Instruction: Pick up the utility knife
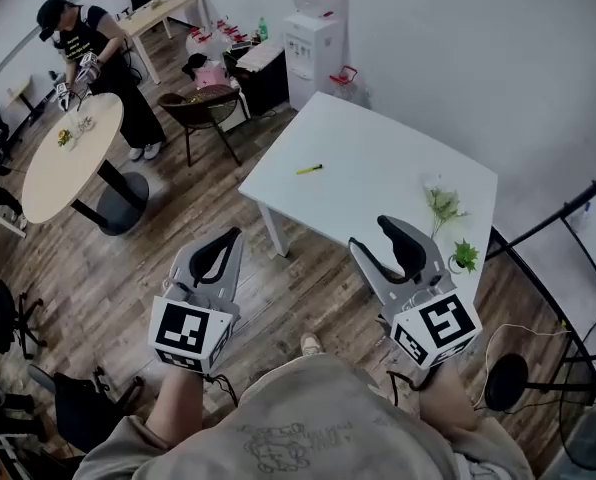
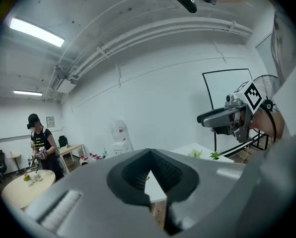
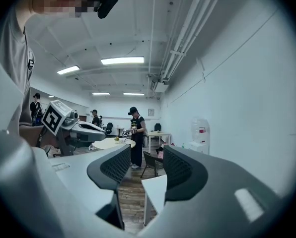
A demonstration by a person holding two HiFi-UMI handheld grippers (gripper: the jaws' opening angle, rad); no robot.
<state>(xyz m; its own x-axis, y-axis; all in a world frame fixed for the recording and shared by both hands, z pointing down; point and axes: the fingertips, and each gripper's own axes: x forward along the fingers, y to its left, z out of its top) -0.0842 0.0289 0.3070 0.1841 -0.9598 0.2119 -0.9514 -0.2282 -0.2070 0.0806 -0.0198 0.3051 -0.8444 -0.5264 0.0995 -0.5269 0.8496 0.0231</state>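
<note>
The utility knife, small and yellow, lies near the left side of the white table, ahead of both grippers and well apart from them. My left gripper hangs over the wooden floor short of the table's near left corner. Its tips meet with nothing between them. My right gripper is at the table's near edge, open, and empty. Each gripper shows in the other's view: the right gripper and the left gripper.
Two small green plants stand on the table's right side. A person works at a round table far left. A brown chair and a water dispenser stand beyond the table. A fan stands at the right.
</note>
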